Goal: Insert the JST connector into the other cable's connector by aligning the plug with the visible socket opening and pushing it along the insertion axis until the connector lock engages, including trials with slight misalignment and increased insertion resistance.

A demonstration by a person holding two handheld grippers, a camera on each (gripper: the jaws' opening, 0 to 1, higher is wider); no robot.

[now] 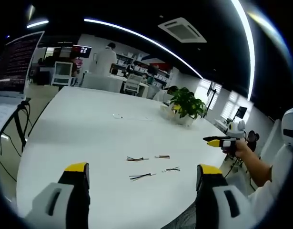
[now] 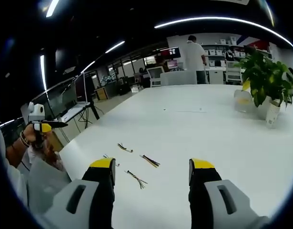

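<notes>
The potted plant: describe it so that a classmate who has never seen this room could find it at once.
Start at the big white table that both gripper views look across. At its far edge stands the potted plant, broad green leaves above a pale pot. It is the one tall, leafy thing on the table; the small cables lie flat, much nearer the grippers.
</notes>
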